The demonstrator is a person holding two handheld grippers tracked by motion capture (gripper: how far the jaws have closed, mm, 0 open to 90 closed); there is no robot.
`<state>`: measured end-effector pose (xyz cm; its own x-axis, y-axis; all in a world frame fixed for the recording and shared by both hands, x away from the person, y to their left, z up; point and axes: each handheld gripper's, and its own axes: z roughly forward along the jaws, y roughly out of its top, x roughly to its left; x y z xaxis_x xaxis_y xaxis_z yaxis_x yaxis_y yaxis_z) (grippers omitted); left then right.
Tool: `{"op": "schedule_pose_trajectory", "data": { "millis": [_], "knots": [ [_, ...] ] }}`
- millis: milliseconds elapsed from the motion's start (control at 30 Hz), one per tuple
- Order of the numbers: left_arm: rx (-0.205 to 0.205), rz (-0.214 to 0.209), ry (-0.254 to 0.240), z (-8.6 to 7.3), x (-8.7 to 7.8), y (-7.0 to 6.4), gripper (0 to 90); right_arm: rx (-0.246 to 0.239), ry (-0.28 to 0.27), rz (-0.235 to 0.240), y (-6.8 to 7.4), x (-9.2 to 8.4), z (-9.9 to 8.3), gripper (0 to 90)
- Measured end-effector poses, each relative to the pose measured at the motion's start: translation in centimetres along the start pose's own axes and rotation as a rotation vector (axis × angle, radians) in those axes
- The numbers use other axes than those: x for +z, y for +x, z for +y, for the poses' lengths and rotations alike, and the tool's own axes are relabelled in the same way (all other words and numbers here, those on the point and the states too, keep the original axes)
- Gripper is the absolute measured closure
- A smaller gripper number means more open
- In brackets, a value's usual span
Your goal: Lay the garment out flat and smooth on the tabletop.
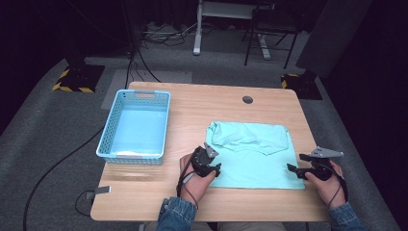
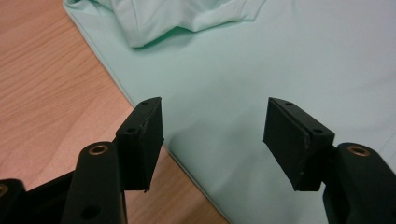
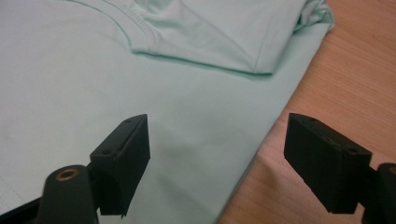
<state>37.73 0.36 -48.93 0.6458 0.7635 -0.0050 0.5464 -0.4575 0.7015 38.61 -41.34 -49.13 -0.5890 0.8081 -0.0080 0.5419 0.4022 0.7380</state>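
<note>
I see my left gripper (image 1: pixel 215 169) and right gripper (image 1: pixel 294 163) both spread wide, gripping nothing, poised at the near side edges of the mint shirt (image 1: pixel 255 161). Shirt lies flat on the bench (image 1: pixel 202 103), far part folded back over itself. Blue basket (image 1: pixel 136 126) sits far left, apart.

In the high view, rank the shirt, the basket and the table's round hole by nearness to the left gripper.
1. Shirt: the left gripper sits at its left edge.
2. Basket: to the left, on the table's left side.
3. Hole: near the far edge, beyond the shirt.
</note>
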Motion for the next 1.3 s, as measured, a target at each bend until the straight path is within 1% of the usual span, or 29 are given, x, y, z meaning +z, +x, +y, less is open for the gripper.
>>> {"op": "schedule_pose_trajectory", "data": {
  "millis": [67,167,233,267,300,333,400,500,567,600,667,767,800,833,867,900,933,967,1000,1033,1100,1167,1200,1233,1300],
  "knots": [
    [0.003,0.001,-0.003,0.2,0.4,0.1,37.8,-0.011,0.004,0.012,0.1,0.2,0.5,22.5],
    [0.008,-0.002,-0.002,0.2,1.0,0.1,37.7,-0.046,0.024,0.037,0.6,0.9,1.1,21.9],
    [0.012,-0.009,0.002,0.1,1.3,0.0,37.7,-0.067,0.041,0.059,0.8,1.5,1.3,19.6],
    [0.012,-0.019,0.006,0.0,1.4,0.0,37.2,-0.079,0.078,0.085,0.9,2.2,1.2,16.4],
    [0.015,-0.019,0.0,-0.1,1.4,0.0,37.2,-0.079,0.078,0.085,0.9,2.2,1.2,16.4],
    [0.019,-0.018,0.002,-0.1,1.4,-0.1,37.3,-0.084,0.06,0.081,1.1,2.4,0.9,14.7],
    [0.022,-0.012,0.012,-0.3,1.1,-0.2,38.0,-0.079,0.05,0.082,1.3,2.3,0.7,14.9],
    [0.024,-0.014,0.008,-0.6,0.9,-0.5,38.1,-0.076,0.037,0.081,1.5,2.1,0.3,14.9],
    [0.03,-0.014,0.008,-0.9,0.5,-0.7,38.1,-0.075,0.033,0.078,1.7,1.7,0.0,14.9],
    [0.028,-0.019,0.005,-1.2,0.4,-0.9,38.1,-0.073,0.029,0.078,2.1,1.4,-0.4,14.9],
    [0.028,-0.025,0.006,-1.7,-0.1,-1.3,38.1,-0.073,0.028,0.079,2.3,1.2,-0.6,15.0],
    [0.035,-0.029,0.015,-2.3,-0.8,-1.8,38.2,-0.077,0.042,0.085,3.1,0.6,-1.0,15.9],
    [0.039,-0.028,0.014,-2.4,-1.0,-1.8,38.0,-0.08,0.052,0.089,3.4,0.4,-1.0,17.5],
    [0.033,-0.028,0.01,-2.4,-1.2,-1.8,37.7,-0.088,0.062,0.094,3.6,0.2,-1.0,20.5],
    [0.031,-0.027,0.003,-2.4,-1.3,-1.8,37.6,-0.094,0.072,0.101,3.7,0.0,-0.9,22.3],
    [0.025,-0.024,-0.011,-2.3,-1.5,-1.6,37.6,-0.097,0.071,0.099,3.7,-0.1,-0.8,22.3],
    [0.015,-0.023,-0.024,-2.1,-1.5,-1.5,37.5,-0.097,0.062,0.093,3.7,-0.1,-0.6,22.3],
    [0.014,-0.018,-0.031,-1.8,-1.6,-1.3,37.3,-0.094,0.052,0.09,3.6,0.0,-0.4,22.4],
    [0.004,-0.013,-0.042,-1.2,-1.4,-1.0,36.7,-0.09,0.04,0.084,3.2,0.3,0.1,22.5],
    [0.004,-0.013,-0.042,-1.2,-1.4,-1.0,36.4,-0.09,0.04,0.084,3.2,0.3,0.1,22.5],
    [0.014,-0.005,-0.042,-0.6,-1.0,-0.7,36.2,-0.085,0.027,0.076,2.7,0.7,0.7,22.9],
    [0.015,-0.005,-0.046,0.0,-0.3,-0.5,35.9,-0.083,0.016,0.062,2.2,1.2,1.3,23.9],
    [0.023,-0.006,-0.049,0.6,0.4,-0.3,35.9,-0.086,0.015,0.052,1.8,1.6,1.8,25.3],
    [0.023,-0.006,-0.049,0.6,0.4,-0.3,35.9,-0.086,0.015,0.052,1.8,1.6,1.8,25.3],
    [0.031,-0.008,-0.051,1.2,1.1,-0.2,36.0,-0.094,0.019,0.05,1.5,2.1,2.2,27.8]
  ]
}}
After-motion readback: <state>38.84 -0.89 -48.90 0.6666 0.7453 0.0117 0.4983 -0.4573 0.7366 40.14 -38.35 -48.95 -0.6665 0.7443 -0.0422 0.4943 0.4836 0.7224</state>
